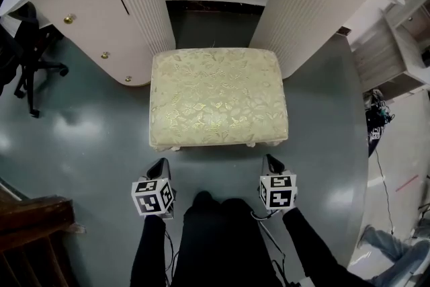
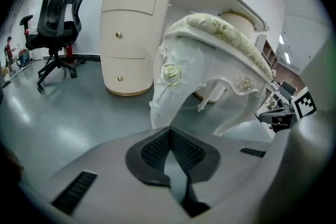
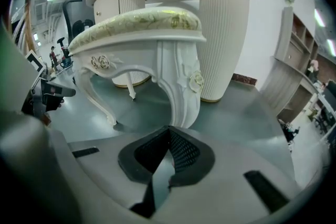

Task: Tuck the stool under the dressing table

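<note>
The stool (image 1: 218, 97), white carved legs under a cream floral cushion, stands on the grey floor with its far edge at the gap between the dressing table's two ribbed pedestals (image 1: 101, 17) (image 1: 316, 3). My left gripper (image 1: 160, 165) is shut and empty, low by the stool's near left leg (image 2: 165, 97). My right gripper (image 1: 271, 161) is also shut and empty, low by the near right leg (image 3: 181, 86). In the gripper views the left gripper (image 2: 170, 134) and right gripper (image 3: 168, 131) point at those legs from very close. Whether they touch cannot be told.
A black office chair (image 1: 27, 50) stands left of the table. A dark wooden piece (image 1: 33, 218) is at the lower left. A pale shelf unit (image 1: 396, 57) and floor cables (image 1: 376, 121) lie to the right. The person's dark-clad legs (image 1: 222, 238) are between the grippers.
</note>
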`<state>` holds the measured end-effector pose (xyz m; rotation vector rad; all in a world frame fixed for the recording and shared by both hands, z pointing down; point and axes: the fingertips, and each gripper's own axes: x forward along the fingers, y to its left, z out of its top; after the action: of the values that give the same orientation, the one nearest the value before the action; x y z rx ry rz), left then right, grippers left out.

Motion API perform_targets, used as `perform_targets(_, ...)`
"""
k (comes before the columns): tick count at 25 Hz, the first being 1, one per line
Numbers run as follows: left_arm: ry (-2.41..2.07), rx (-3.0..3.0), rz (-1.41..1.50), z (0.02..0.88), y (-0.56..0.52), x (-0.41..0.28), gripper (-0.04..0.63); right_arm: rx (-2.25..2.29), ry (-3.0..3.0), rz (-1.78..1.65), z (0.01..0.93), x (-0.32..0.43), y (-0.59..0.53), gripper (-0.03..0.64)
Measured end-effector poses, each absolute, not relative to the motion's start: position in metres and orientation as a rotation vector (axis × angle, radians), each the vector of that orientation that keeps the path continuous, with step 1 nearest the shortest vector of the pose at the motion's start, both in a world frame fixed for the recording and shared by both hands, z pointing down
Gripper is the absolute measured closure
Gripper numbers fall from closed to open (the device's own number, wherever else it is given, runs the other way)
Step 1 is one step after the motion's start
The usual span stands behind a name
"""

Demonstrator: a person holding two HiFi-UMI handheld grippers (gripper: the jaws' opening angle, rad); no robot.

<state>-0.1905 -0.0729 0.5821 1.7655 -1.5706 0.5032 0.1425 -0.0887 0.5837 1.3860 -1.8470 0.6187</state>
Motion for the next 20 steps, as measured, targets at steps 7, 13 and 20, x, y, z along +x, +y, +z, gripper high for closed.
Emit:
perform_targets(7, -1.577, 1.777, 0.504, 0.617, -0.075, -0.187, 0.588, 1.4, -1.869, 0.585, 0.617, 0.14, -0.099, 0.612)
perform_targets(13, -1.596, 1.793, 0.5, 0.629, -0.08, -0.19, 0.588, 1.441, -1.888, 0.552, 0.626, 0.138, -0.109, 0.612)
perform_targets(20, -1.615, 1.815, 0.456, 0.629, -0.089, -0.19, 0.588, 1.489, -1.877, 0.506, 0.629, 0.139, -0.119, 0.612)
